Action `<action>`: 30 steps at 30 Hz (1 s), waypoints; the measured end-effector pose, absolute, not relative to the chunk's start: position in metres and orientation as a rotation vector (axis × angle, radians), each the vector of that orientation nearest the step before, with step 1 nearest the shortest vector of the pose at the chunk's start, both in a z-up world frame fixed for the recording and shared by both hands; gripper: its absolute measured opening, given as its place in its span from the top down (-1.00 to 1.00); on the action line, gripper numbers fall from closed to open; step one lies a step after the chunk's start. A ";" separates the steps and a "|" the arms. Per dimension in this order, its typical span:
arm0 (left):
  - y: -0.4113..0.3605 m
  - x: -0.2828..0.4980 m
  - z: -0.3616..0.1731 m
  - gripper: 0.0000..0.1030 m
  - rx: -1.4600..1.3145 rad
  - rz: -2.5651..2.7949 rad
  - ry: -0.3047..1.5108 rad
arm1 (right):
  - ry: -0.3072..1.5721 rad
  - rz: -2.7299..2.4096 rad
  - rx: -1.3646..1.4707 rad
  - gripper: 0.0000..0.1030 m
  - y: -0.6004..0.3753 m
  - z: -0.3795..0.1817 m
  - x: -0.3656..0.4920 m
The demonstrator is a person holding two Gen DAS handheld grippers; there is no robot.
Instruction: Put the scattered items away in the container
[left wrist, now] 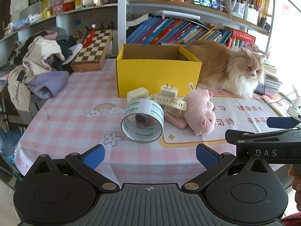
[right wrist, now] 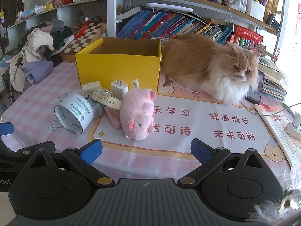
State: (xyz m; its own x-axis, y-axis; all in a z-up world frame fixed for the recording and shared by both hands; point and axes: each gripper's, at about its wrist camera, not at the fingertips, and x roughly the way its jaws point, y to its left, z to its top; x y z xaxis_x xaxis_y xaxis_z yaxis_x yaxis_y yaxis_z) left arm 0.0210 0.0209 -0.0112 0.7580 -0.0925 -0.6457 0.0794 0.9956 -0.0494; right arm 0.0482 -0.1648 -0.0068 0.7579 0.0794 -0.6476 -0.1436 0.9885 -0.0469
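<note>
An open yellow box (left wrist: 157, 75) (right wrist: 118, 69) stands mid-table. In front of it lie a tape roll (left wrist: 143, 120) (right wrist: 74, 113), a pink plush pig (left wrist: 200, 111) (right wrist: 138, 115), a cream watch (left wrist: 169, 100) (right wrist: 106, 97), a white plug charger (left wrist: 168, 90) (right wrist: 119, 87), a cream cube adapter (left wrist: 136, 94) (right wrist: 91, 87) and a pink flat case (left wrist: 175, 119) (right wrist: 113, 118). My left gripper (left wrist: 149, 156) is open, near the table's front edge before the tape. My right gripper (right wrist: 145, 150) is open, just before the pig; it also shows in the left wrist view at right (left wrist: 263, 141).
An orange and white cat (left wrist: 229, 69) (right wrist: 210, 69) lies right of the box, beside a phone (right wrist: 256, 92). A clothes pile (left wrist: 37, 69) and a chessboard (left wrist: 92, 50) sit at the left. Papers and cables (right wrist: 282, 130) lie at the right; bookshelves stand behind.
</note>
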 end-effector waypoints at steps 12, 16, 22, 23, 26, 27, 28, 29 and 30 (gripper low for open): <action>0.028 0.021 -0.014 -1.00 -0.052 -0.077 0.711 | 0.721 0.139 -0.072 -0.96 -0.168 -0.008 0.051; 0.029 0.023 -0.013 -1.00 -0.062 -0.082 0.701 | 0.719 0.149 -0.072 -0.96 -0.168 -0.008 0.053; 0.028 0.029 -0.017 -1.00 -0.063 -0.079 0.716 | 0.725 0.163 -0.072 -0.95 -0.167 -0.009 0.060; 0.028 0.030 -0.017 -1.00 -0.060 -0.076 0.717 | 0.727 0.167 -0.071 -0.95 -0.167 -0.010 0.062; 0.031 0.032 -0.017 -1.00 -0.063 -0.064 0.718 | 0.735 0.180 -0.071 -0.95 -0.165 -0.012 0.068; 0.031 0.033 -0.018 -1.00 -0.066 -0.062 0.719 | 0.737 0.184 -0.071 -0.95 -0.164 -0.012 0.069; 0.032 0.033 -0.019 -1.00 -0.067 -0.061 0.721 | 0.740 0.189 -0.071 -0.95 -0.164 -0.013 0.071; 0.032 0.034 -0.019 -1.00 -0.066 -0.061 0.723 | 0.742 0.193 -0.071 -0.95 -0.163 -0.013 0.073; 0.031 0.035 -0.020 -1.00 -0.062 -0.062 0.725 | 0.745 0.197 -0.071 -0.95 -0.163 -0.014 0.075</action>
